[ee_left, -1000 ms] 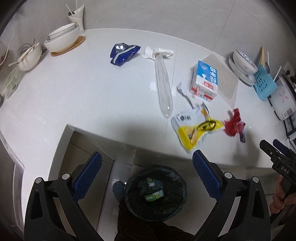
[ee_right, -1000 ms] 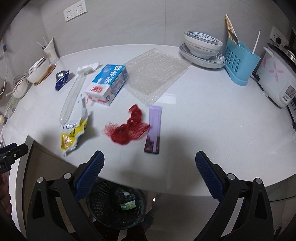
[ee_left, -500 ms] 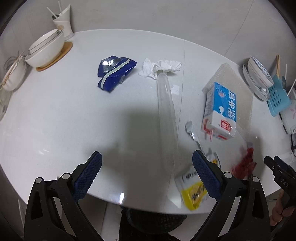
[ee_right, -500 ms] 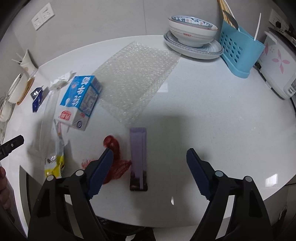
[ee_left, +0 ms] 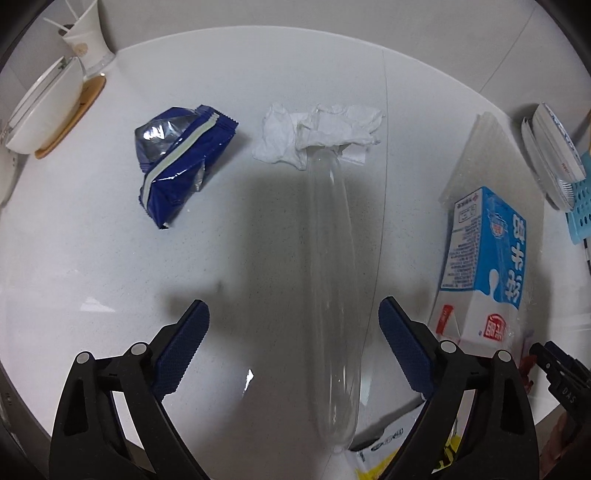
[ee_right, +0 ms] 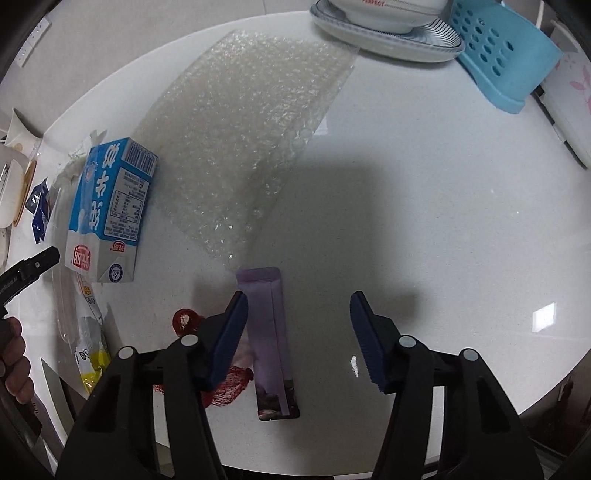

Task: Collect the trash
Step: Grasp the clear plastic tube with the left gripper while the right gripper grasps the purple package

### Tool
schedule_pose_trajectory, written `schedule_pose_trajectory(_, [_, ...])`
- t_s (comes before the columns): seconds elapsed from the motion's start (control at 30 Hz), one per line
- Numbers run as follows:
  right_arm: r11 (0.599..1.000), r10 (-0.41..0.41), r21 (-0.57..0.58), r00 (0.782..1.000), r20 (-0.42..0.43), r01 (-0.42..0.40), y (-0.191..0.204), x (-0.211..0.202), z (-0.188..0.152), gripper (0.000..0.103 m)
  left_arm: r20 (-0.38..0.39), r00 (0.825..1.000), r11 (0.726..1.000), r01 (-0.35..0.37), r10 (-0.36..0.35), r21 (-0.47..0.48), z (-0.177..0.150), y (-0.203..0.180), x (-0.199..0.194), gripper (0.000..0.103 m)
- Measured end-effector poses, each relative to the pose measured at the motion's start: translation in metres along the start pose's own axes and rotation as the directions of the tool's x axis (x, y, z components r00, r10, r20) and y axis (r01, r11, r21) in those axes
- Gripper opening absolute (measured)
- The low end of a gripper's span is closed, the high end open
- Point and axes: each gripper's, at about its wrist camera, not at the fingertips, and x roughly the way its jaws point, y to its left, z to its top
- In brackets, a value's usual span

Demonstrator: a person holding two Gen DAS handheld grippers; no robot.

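My left gripper (ee_left: 293, 310) hangs over the white table, jaws wide and closing slightly, with a long clear plastic sleeve (ee_left: 332, 277) lying between them, untouched. Beyond it lie a crumpled white tissue (ee_left: 317, 136) and a blue snack wrapper (ee_left: 181, 162); a milk carton (ee_left: 484, 266) lies to the right. My right gripper (ee_right: 298, 299) points down with its jaws closing around a purple sachet (ee_right: 269, 332); the left pad is beside the sachet's edge, the right pad apart. A red net (ee_right: 225, 384) lies partly hidden under the left finger.
A bubble wrap sheet (ee_right: 243, 129) and a yellow wrapper (ee_right: 90, 358) also lie on the table. Bowls on a coaster (ee_left: 48, 107) and a cup (ee_left: 86, 44) stand at the far left. A stacked plate and bowl (ee_right: 388, 29) and a blue rack (ee_right: 506, 62) stand at the far right.
Both grippers have moved forward over the table and come lower; the bin below the edge has left view. The right jaws have narrowed around the purple sachet.
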Motion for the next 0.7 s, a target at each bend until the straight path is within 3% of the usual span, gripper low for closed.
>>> schedule_pose_trajectory(0.13, [1.000, 0.003, 0.000, 0.999, -0.033, -0.003, 0.005, 0.006, 0.004, 0.049, -0.020, 1.000, 1.000, -0.006, 0.006, 0.002, 0.008, -0.002, 0.008, 0.087])
schedule_pose_trajectory(0.5, [1.000, -0.010, -0.005, 0.995, -0.098, 0.010, 0.027, 0.012, 0.021, 0.035, -0.062, 0.998, 1.000, 0.002, -0.001, 0.023, 0.018, -0.009, 0.019, 0.056])
schedule_pose_trajectory(0.6, [1.000, -0.015, 0.000, 0.993, -0.114, 0.015, 0.032, 0.011, 0.028, 0.028, -0.064, 0.998, 0.999, -0.001, 0.003, 0.035, 0.019, -0.012, 0.018, 0.041])
schedule_pose_trajectory(0.67, [1.000, -0.019, -0.001, 0.992, -0.121, 0.019, 0.034, 0.013, 0.033, 0.024, -0.067, 0.998, 0.999, 0.000, 0.002, 0.042, 0.019, -0.015, 0.016, 0.025])
schedule_pose_trajectory(0.7, [1.000, -0.020, 0.002, 0.992, -0.123, 0.020, 0.034, 0.015, 0.035, 0.024, -0.070, 0.998, 0.999, 0.000, 0.003, 0.047, 0.019, -0.016, 0.016, 0.025])
